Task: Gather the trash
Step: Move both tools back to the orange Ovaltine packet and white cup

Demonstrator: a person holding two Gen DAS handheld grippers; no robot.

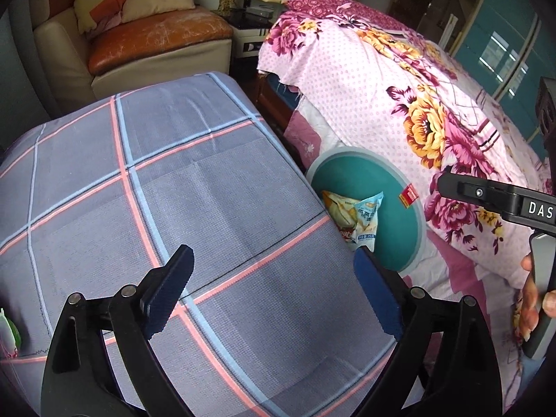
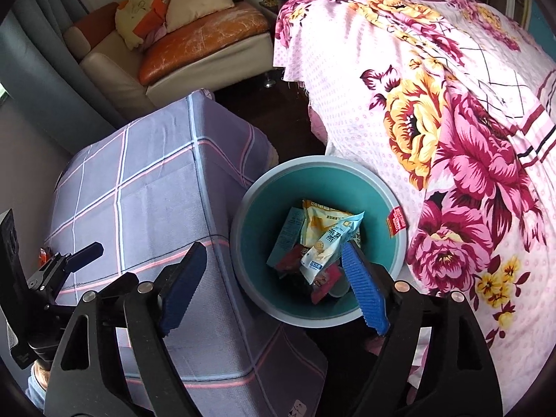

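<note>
We are holding the left gripper (image 1: 271, 292) spread wide over the worktop (image 1: 146, 187), which is wearing a grey-blue checked cloth, with nothing lying between its blue pads (image 1: 170, 292). We are holding the right gripper (image 2: 274, 288) released too, hanging empty over the near rim of the teal bin (image 2: 257, 208). That bin is standing on the floor just beside the worktop's right edge, squeezed between it and the bed (image 2: 469, 139) with its pink flowered cover. Inside the bin the snack wrappers (image 2: 323, 243) are lying in a loose heap, a pale blue packet on top. At the worktop's near left edge a green and white scrap (image 1: 8, 337) is peeking in, too cut off to identify. Further back, the sofa (image 1: 146, 45) is carrying cushions.
</note>
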